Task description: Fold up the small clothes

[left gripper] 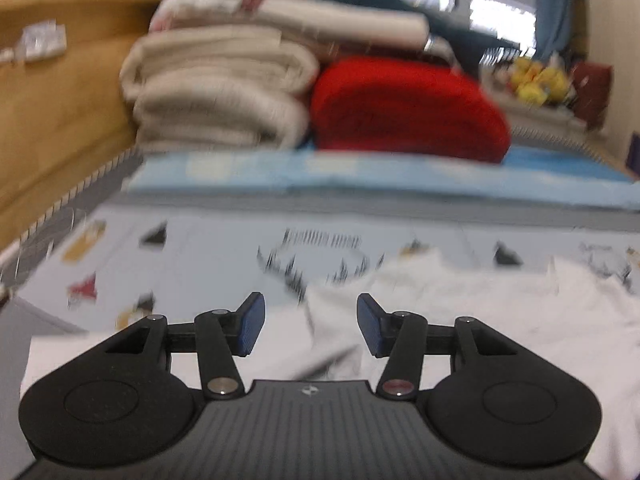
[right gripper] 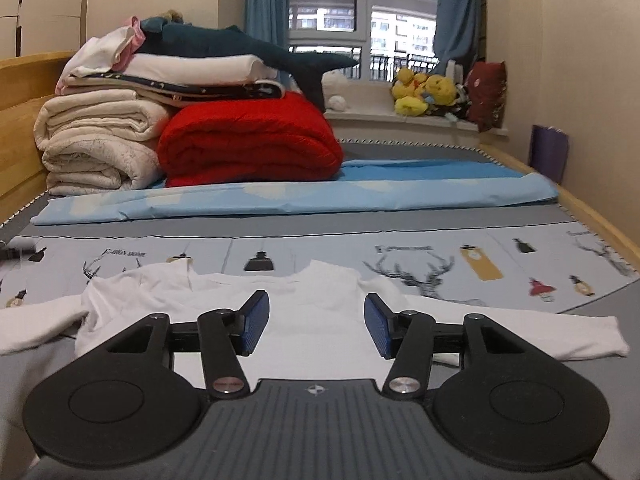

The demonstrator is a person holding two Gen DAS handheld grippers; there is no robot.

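A white long-sleeved top [right gripper: 312, 320] lies spread on the bed, over a pale printed sheet [right gripper: 440, 264] patterned with deer heads and lamps, close to the near edge of the bed. Its collar end points toward the far end of the bed. One sleeve stretches flat toward the right edge of the bed, and the other trails off toward the left edge, with the cloth bunched and creased at that shoulder.

The right hand-held gripper [right gripper: 316, 322] hangs above the body of the top with its jaws about halfway apart; nothing is between the blue pads [right gripper: 256, 320], and they do not press on the cloth. The left hand-held gripper [left gripper: 310, 326] is likewise parted about halfway and holds nothing; its view is blurred, and through the gap the rumpled white cloth [left gripper: 460, 312] shows below and to the right.

Beyond the printed sheet a folded light-blue sheet [right gripper: 280, 200] runs across the bed from side to side. At the far left corner of the bed stands a stack of cream quilts [right gripper: 92, 144] with folded linens and a dark plush shark [right gripper: 240, 46] on top, and a folded red blanket [right gripper: 252, 144] touches the stack on its right. Yellow plush toys [right gripper: 424, 92] sit on the window sill past the far edge of the bed, beside a dark red cushion [right gripper: 486, 92].
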